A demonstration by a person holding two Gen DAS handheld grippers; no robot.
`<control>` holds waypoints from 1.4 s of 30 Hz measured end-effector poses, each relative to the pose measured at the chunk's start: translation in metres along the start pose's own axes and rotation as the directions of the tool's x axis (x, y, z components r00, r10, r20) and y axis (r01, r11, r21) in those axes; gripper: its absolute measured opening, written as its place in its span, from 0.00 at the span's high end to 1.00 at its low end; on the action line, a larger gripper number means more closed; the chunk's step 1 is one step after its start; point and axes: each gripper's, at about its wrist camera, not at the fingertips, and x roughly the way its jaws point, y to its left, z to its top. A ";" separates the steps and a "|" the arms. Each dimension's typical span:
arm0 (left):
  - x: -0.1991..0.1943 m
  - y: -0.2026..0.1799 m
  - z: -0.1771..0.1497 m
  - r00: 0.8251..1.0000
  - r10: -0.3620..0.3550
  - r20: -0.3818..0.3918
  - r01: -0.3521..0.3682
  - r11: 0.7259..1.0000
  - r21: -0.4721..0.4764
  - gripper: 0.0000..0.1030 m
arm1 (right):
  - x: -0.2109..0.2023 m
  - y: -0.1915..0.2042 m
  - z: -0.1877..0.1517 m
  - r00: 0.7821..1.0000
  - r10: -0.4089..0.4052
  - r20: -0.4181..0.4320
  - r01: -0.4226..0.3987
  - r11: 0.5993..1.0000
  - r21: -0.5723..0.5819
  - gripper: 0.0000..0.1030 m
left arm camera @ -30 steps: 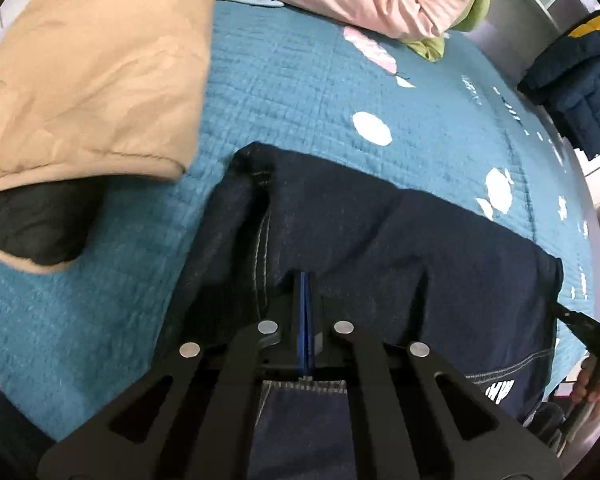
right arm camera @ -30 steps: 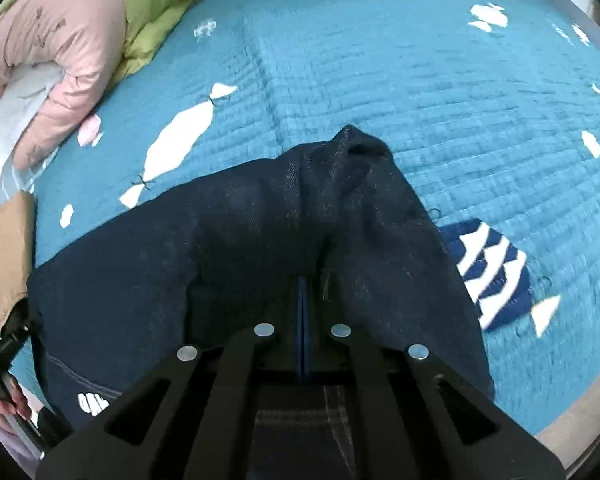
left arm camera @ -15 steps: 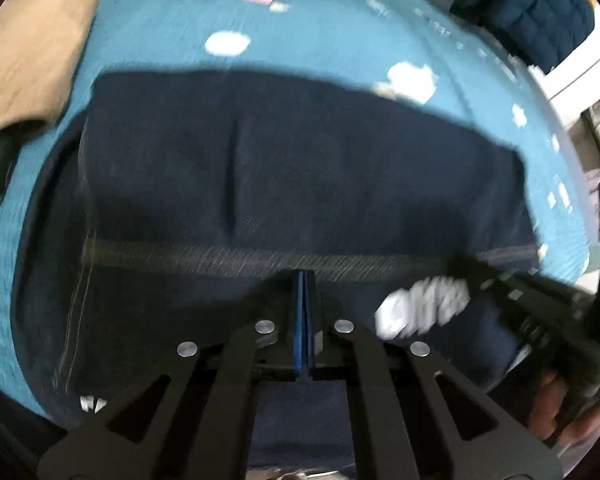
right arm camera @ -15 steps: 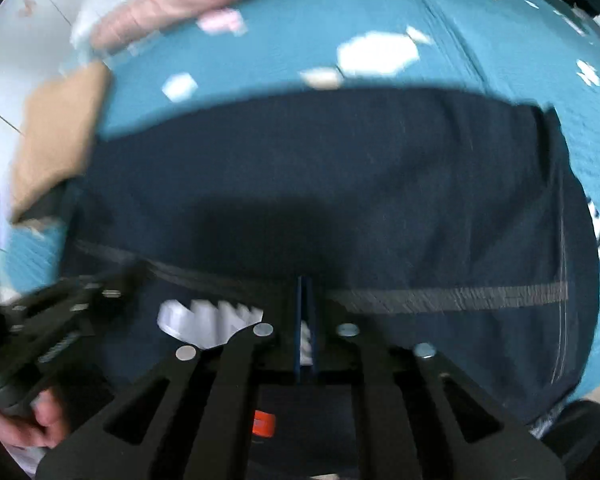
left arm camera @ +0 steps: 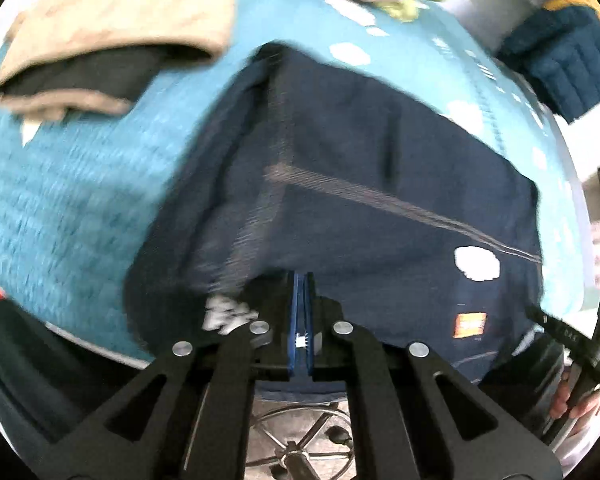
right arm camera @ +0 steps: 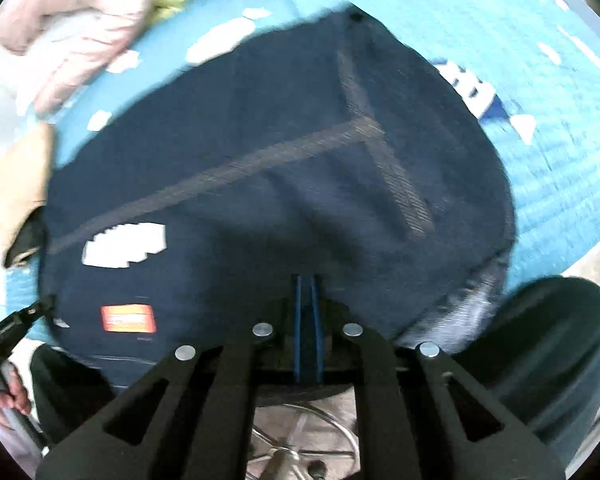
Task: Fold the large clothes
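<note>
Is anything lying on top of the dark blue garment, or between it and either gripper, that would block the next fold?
Nothing visible does. The dark blue garment lies bare-topped on the teal quilt; the tan folded garment and pink jacket lie off its edges. Both grippers are at its near hem.

Teal quilted bed; navy garment, tan jacket

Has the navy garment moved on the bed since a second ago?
Yes. The navy garment has been drawn toward the near edge of the teal quilt; its far edge now lies flatter, beside the tan folded garment.
</note>
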 end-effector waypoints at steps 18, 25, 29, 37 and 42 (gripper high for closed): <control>0.060 -0.084 -0.041 0.976 -0.064 -0.208 0.098 0.983 0.157 0.97 | 0.062 0.071 -0.030 0.973 0.070 -0.220 -0.097 0.989 -0.113 0.97; 0.053 -0.085 -0.044 0.980 -0.064 -0.190 0.098 0.979 0.177 0.96 | 0.051 0.065 -0.027 0.967 0.126 -0.220 -0.143 0.988 -0.063 0.96; 0.040 -0.090 -0.043 0.983 -0.037 -0.178 0.072 0.978 0.197 0.82 | 0.032 0.052 -0.019 0.976 0.129 -0.175 -0.137 0.990 -0.037 0.88; 0.013 -0.091 -0.031 0.994 -0.045 -0.099 0.060 0.986 0.158 0.36 | -0.020 -0.025 0.019 0.999 0.017 0.051 -0.022 0.994 0.107 0.11; 0.006 -0.089 -0.027 0.998 -0.007 -0.070 0.018 0.988 0.155 0.29 | -0.017 -0.101 0.044 0.994 -0.078 0.076 0.054 0.960 0.276 0.08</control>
